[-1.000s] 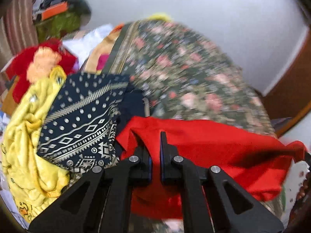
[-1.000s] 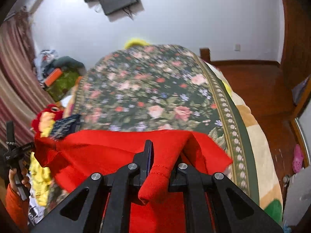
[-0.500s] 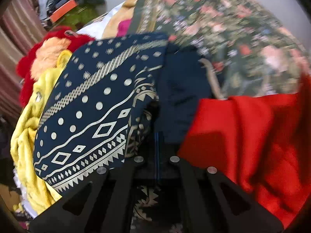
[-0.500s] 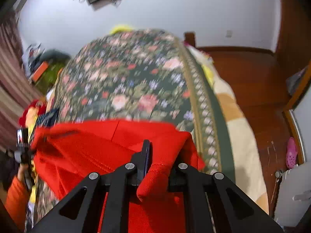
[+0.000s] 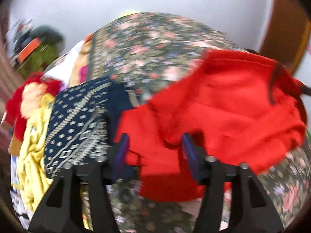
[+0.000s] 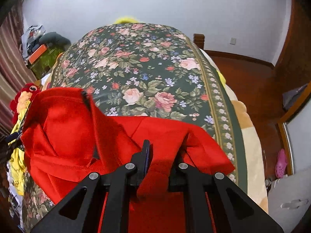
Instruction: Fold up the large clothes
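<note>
Flowery bedspread (image 6: 147, 73) covers the big bed, and that is where the folding happens, because the bed gives a wide flat place to lay clothes out. On the near part of it lies the red garment (image 6: 64, 136), the thing being folded. It is big and floppy, and it is bunched up, with one side standing up in a hump and a dark strip at its top edge. It is not flat yet, so I think the fold is only partly done.

Beside the red garment, on the left side of the bed, waits a pile of other clothes: a dark blue patterned cloth (image 5: 77, 120) and a yellow cloth (image 5: 33, 151) next to it. A red and orange fluffy toy (image 5: 31, 95) sits behind them.

The right hand-held gripper (image 6: 157, 165) is squeezed tight on a fold of the red garment, so that edge cannot slip away. The left hand-held gripper (image 5: 155, 151) has just been opening its jaws, and now they stand wide apart. Red cloth shows between them, but the blue pads (image 5: 122, 151) do not press on it. This view is blurry. I think the left one is getting ready to take a new hold.
</note>
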